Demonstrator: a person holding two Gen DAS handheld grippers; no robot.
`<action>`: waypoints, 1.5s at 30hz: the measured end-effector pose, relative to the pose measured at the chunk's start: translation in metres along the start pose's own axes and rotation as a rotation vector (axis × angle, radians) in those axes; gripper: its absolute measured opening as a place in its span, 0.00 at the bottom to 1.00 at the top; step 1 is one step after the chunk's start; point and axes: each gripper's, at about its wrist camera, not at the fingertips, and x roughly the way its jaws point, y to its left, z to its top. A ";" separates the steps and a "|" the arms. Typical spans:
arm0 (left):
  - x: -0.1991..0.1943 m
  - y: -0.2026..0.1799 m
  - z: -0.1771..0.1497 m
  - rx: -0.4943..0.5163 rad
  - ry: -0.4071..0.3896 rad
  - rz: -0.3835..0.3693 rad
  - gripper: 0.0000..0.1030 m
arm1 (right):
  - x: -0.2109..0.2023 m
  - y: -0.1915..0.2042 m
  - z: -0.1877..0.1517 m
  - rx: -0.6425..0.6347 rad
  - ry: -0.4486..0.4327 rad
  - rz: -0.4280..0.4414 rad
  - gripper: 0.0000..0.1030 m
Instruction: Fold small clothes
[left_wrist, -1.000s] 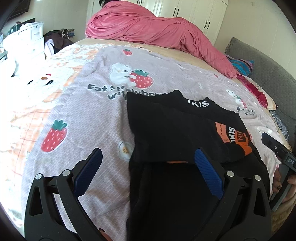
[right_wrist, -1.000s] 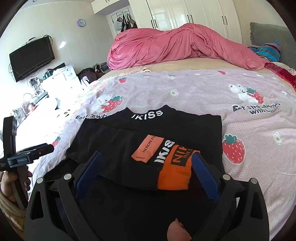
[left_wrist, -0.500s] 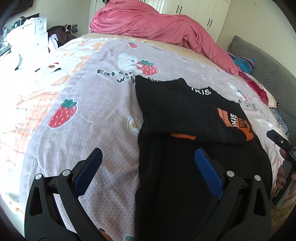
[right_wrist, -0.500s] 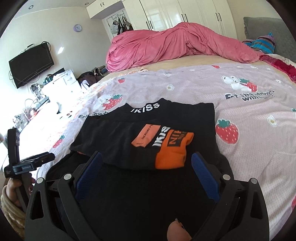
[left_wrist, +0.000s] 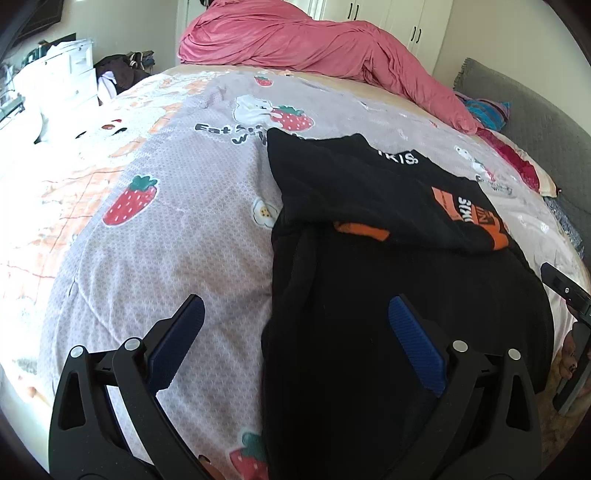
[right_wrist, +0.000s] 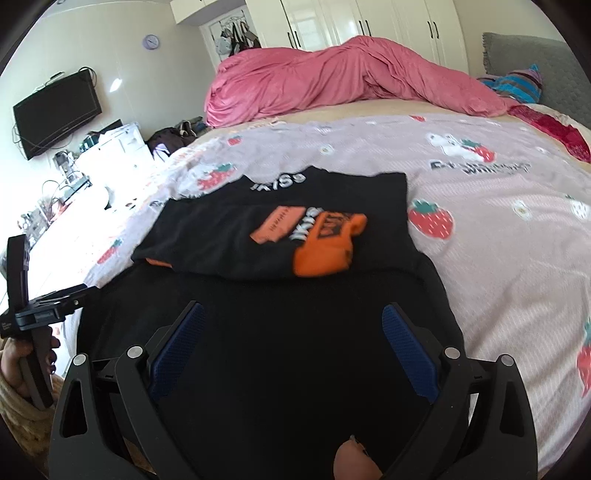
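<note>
A black shirt with orange and white print (left_wrist: 369, 229) (right_wrist: 280, 236) lies on the bed, its top part folded down over the lower black part. My left gripper (left_wrist: 295, 314) is open and empty above the shirt's near left edge. My right gripper (right_wrist: 293, 317) is open and empty above the shirt's near part. The left gripper's body (right_wrist: 33, 310) shows at the left of the right wrist view. The right gripper's body (left_wrist: 565, 291) shows at the right edge of the left wrist view.
The bed has a lilac strawberry-print cover (left_wrist: 177, 229) (right_wrist: 498, 221). A pink duvet (left_wrist: 314, 48) (right_wrist: 332, 74) is heaped at the far end. A grey headboard (left_wrist: 535, 122) is at the right. White drawers (left_wrist: 59, 77) and a wall TV (right_wrist: 55, 110) stand to the left.
Both grippers have drawn back toward the near edge of the bed, so the shirt sits farther off and more of its lower part shows. Both stay open.
</note>
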 end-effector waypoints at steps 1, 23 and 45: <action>-0.001 -0.001 -0.003 0.000 0.002 -0.004 0.91 | -0.001 -0.002 -0.002 0.005 0.004 -0.005 0.93; -0.019 0.005 -0.055 -0.087 0.035 -0.046 0.91 | -0.035 -0.032 -0.055 0.038 0.116 -0.070 0.93; -0.040 0.006 -0.108 -0.177 0.119 -0.156 0.91 | -0.063 -0.058 -0.093 0.068 0.180 -0.089 0.93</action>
